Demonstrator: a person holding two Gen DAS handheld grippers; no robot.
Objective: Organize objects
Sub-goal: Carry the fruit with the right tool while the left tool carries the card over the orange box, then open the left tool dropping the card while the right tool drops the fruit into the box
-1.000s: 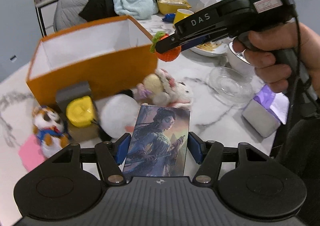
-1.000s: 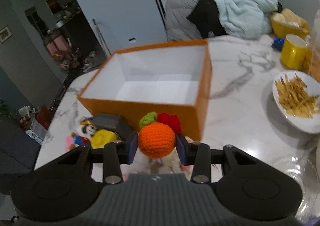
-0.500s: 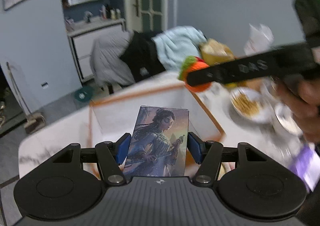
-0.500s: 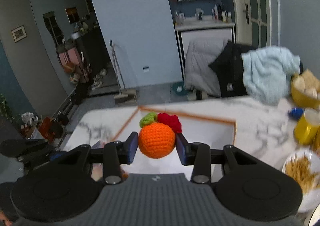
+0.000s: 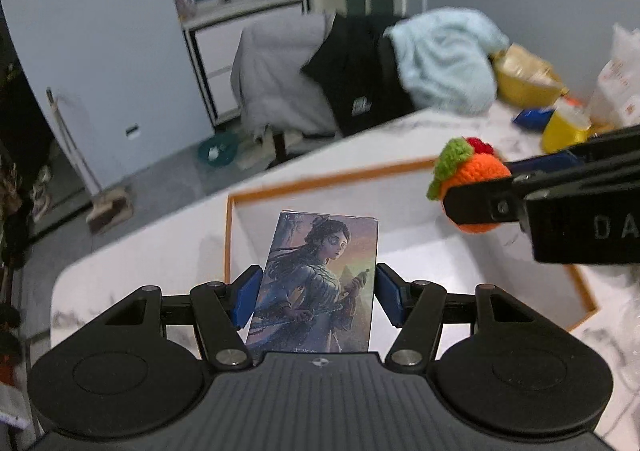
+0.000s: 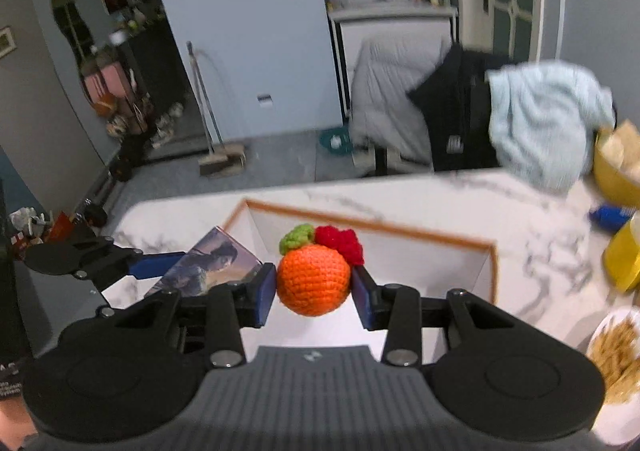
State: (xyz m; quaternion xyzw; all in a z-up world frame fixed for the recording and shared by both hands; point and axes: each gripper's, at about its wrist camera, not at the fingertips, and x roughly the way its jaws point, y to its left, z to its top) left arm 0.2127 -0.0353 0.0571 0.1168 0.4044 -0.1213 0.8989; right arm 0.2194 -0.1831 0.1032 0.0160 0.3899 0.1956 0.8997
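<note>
- While both loads are held up over the box, the jaws tell most of the story: the left gripper (image 5: 316,293) is clamped on the picture card box (image 5: 316,283), the blue pads pressed against its two long edges, low down near the base.
- The right gripper (image 6: 314,287) is closed on the crochet orange (image 6: 312,279), pinched across its widest part, with the green and red tuft poking up above the pads.
- Handling-wise, the card box is judged light and stiff, with a glossy printed face that could be slippery; it's best gripped on the narrow sides like this, not on the flat front.
- The crochet orange looks soft and squishy, very light, not fragile at all; a grip around the middle is probably the safest, since a round thing can be squeezed out if it's taken off-centre.
- Outward from the jaws, the orange-rimmed box (image 6: 490,251) with the white inside is seen directly below and ahead of both grippers, open side up, so both loads seem to be placed over its opening.
- That box sits on the marble table (image 6: 540,235); off to the right a yellow mug (image 5: 566,127) and a plate of fries (image 6: 616,351) are spotted, well apart from the jaws.
- Judged from all this, the drop-off into the box is the step in hand.
</note>
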